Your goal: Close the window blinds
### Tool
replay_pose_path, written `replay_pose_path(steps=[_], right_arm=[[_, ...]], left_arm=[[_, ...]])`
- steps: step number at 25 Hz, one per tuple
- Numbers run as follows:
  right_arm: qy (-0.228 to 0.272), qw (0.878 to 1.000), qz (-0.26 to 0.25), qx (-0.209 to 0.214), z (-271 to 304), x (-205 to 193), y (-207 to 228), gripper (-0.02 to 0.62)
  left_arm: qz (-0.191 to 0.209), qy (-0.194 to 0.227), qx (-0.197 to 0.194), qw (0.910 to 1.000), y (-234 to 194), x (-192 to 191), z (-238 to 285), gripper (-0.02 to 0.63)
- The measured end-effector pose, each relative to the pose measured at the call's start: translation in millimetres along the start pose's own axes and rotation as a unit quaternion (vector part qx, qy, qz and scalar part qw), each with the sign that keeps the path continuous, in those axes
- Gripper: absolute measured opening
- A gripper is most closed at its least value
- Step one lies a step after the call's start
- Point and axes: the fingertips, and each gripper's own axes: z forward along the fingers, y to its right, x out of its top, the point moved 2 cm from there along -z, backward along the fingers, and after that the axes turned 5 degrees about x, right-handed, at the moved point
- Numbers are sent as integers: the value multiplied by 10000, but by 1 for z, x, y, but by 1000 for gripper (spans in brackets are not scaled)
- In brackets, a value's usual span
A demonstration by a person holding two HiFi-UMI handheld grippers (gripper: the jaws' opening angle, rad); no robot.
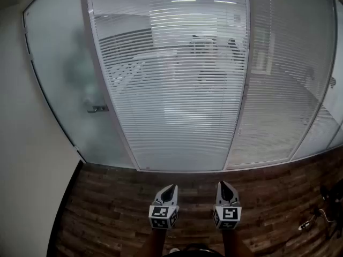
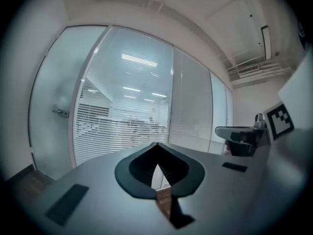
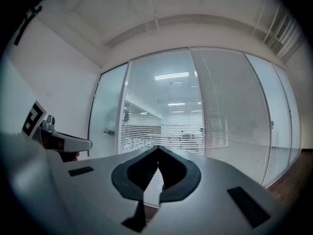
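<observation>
Head view shows the left gripper (image 1: 171, 188) and right gripper (image 1: 223, 185) side by side, low over the wood-plank floor (image 1: 118, 197). Each gripper view shows its own jaws closed tip to tip on nothing. Well ahead hang the window blinds (image 1: 177, 79), the middle panel's slats open, with a frosted door (image 1: 59, 74) to their left. Only the gripper views show the ceiling (image 3: 146, 13).

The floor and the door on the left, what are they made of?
The floor looks like dark wood planks or wood-look laminate, matte: board seams and grain show. The door seems to be frosted glass: milky, with blurred shapes behind it, and a small metal-looking handle.
</observation>
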Motion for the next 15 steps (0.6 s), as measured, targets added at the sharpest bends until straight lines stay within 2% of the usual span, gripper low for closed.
replay_pose_path(steps=[3, 7, 15], right_arm=[[114, 9999, 53, 72, 1, 6, -14, 2], [149, 9998, 92, 138, 3, 2, -18, 2], [101, 9998, -101, 152, 1, 9, -19, 2]], left_arm=[[-58, 69, -110, 9999, 1, 8, -2, -5], [51, 232, -90, 9997, 4, 32, -6, -5], [155, 283, -1, 9995, 5, 27, -6, -5]])
